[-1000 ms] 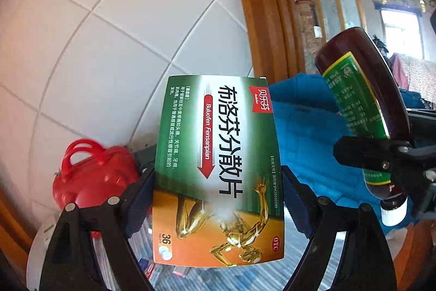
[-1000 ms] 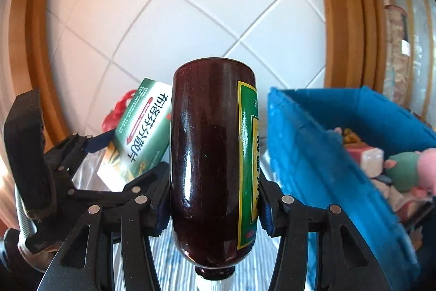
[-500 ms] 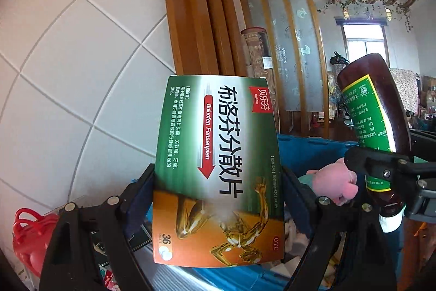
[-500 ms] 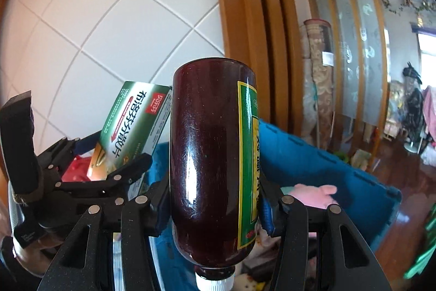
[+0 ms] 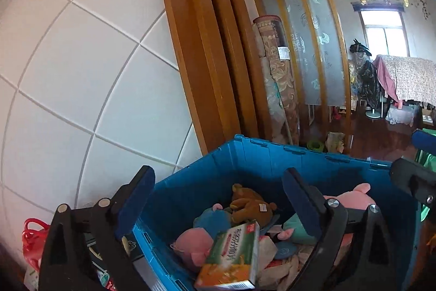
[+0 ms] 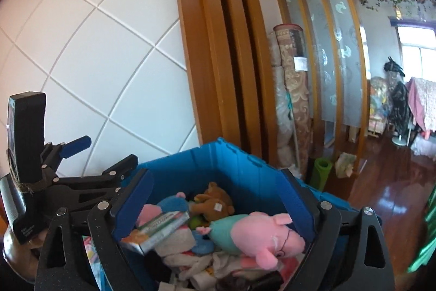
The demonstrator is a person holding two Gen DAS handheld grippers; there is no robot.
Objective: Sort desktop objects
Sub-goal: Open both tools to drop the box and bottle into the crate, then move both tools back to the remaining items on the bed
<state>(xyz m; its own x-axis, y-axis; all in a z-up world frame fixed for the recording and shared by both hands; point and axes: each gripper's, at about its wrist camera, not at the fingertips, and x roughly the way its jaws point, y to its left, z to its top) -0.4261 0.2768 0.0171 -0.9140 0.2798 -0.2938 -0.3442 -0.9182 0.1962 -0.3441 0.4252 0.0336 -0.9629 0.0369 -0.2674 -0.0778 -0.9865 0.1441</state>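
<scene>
Left gripper (image 5: 218, 202): jaws spread wide over the blue bin (image 5: 272, 154), nothing between the pads, hanging just above its near rim.
Right gripper (image 6: 215, 198): jaws wide apart too, nothing held, poised above the same bin, right beside the left one.
Medicine box (image 5: 231, 258): green and orange, lying tilted on top of the pile inside the bin, toward the near left corner; in the right wrist view it shows at (image 6: 158, 229).
Brown bottle: can't pick it out anywhere in either view.
Pink pig toy (image 6: 261, 233): sprawled on the heap inside the bin, right of the medicine box.
Brown bear toy (image 6: 215, 202): deeper in the bin, behind the box, near the far wall.
Red bag (image 5: 32, 242): outside the bin, off its left side, low against the white tiled wall (image 5: 81, 86).
Wooden frame (image 5: 201, 59): rises straight behind the bin's far corner.
</scene>
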